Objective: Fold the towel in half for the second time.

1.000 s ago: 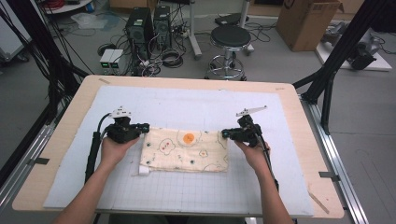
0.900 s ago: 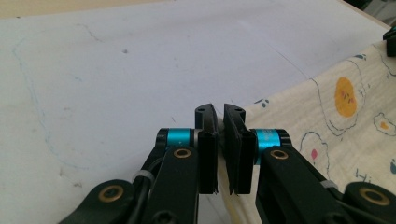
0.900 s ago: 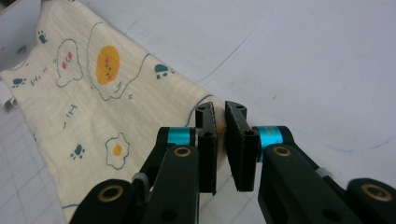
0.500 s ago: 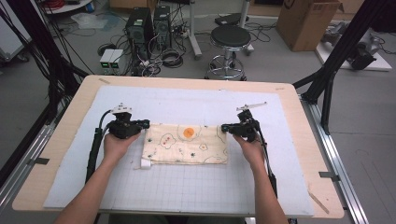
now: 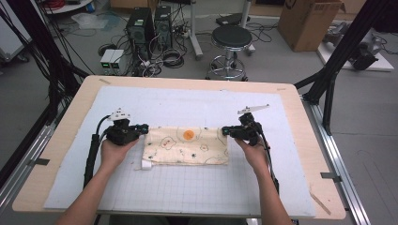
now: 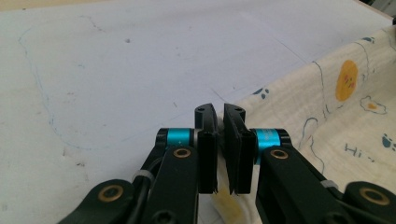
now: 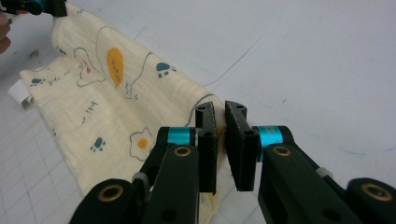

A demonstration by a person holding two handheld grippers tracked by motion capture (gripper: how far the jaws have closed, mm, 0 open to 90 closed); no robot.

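Against the earlier pictures we see the cloth (image 5: pixel 187 147) changed: it lay deeper then, reaching well toward the person, and now it is a narrower strip, its far edge drawn level between the two grippers. The small white tag (image 5: pixel 147 164) at its near left corner has come into sight under the fold. Both hands sit much where they were.

The left gripper (image 5: pixel 141 128) points inward toward the cloth, its jaws clenched on the cloth's far left corner. In the left gripper view (image 6: pixel 219 140) we see the pale fabric caught between the two black pads, with the rest of the cloth running off to the right of the jaws and bare white mat (image 6: pixel 116 70) ahead of them and to their left.

The right gripper (image 5: pixel 227 131) mirrors it, jaws grasping the far right corner. In the right gripper view (image 7: pixel 220 140) the cloth's edge passes between the pads, and the printed fabric spreads away to the left of the jaws, down to the grid-lined mat.

Both forearms come in from the near edge of the table (image 5: pixel 61 140), the left hand (image 5: pixel 114 151) and right hand (image 5: pixel 252 152) wrapped around the gripper bodies, low over the mat, cables trailing back along the wrists.
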